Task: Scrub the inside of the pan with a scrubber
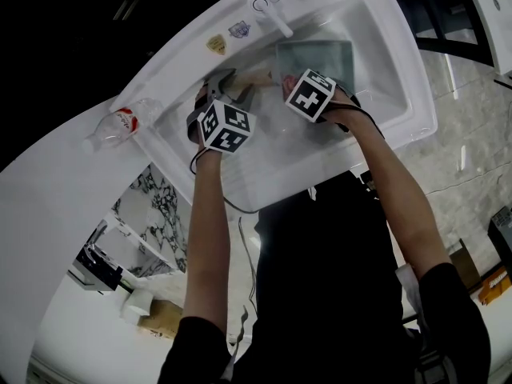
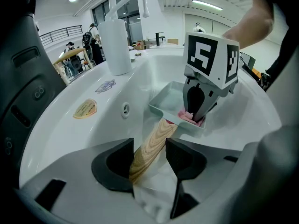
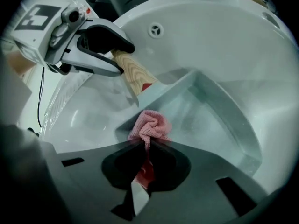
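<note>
In the white sink (image 1: 412,78), the left hand-held gripper (image 2: 148,149) clamps the wooden handle (image 2: 156,135) of the pale green square pan (image 3: 219,120). The right hand-held gripper (image 3: 145,146) pinches a crumpled pink scrubber (image 3: 150,125), which rests inside the pan near its handle end.

You are working inside the sink (image 1: 416,94), its walls hemming both claws in, while the faucet (image 1: 276,10) is overhanging the far rim near the pan (image 3: 224,118). The left claw (image 2: 148,149), clamping the wooden handle (image 2: 156,136), is sitting close beside the right claw (image 3: 145,146) pinching the scrubber (image 3: 150,125), leaving little room between them; the basin floor (image 1: 268,166) nearest you is lying open.
</note>
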Motion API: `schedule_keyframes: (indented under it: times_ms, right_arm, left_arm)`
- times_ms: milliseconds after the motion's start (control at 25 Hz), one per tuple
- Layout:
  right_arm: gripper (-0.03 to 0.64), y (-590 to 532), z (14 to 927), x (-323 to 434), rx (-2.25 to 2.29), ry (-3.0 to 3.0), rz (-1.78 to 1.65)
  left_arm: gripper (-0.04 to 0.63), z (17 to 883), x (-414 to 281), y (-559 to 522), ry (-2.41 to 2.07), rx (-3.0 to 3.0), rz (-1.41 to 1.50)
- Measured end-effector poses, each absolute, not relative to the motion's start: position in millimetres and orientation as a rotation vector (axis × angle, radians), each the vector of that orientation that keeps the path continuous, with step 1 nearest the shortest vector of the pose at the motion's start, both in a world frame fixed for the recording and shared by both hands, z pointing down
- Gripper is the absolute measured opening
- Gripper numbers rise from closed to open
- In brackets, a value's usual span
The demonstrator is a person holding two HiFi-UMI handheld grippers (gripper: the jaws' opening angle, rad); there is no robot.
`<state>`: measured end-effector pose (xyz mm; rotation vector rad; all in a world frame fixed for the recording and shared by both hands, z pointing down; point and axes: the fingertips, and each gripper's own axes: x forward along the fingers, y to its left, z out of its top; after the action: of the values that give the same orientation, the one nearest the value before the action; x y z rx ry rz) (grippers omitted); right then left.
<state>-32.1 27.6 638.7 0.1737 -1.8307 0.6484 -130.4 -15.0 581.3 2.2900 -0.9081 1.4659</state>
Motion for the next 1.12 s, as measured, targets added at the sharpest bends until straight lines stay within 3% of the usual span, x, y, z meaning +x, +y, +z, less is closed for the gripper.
schedule_keyframes:
  times_ms: [560, 1120]
  right_arm:
    - [0.041, 25, 660, 79, 0.098, -1.455, 0.471]
    - [0.043, -69, 648, 88, 0.467, -1.587, 0.282]
  left_arm:
    - [0.221, 581, -130, -15, -0.904, 2.292, 1.473]
    - [0.219, 580, -130, -16, -0.885, 2.299, 1.481]
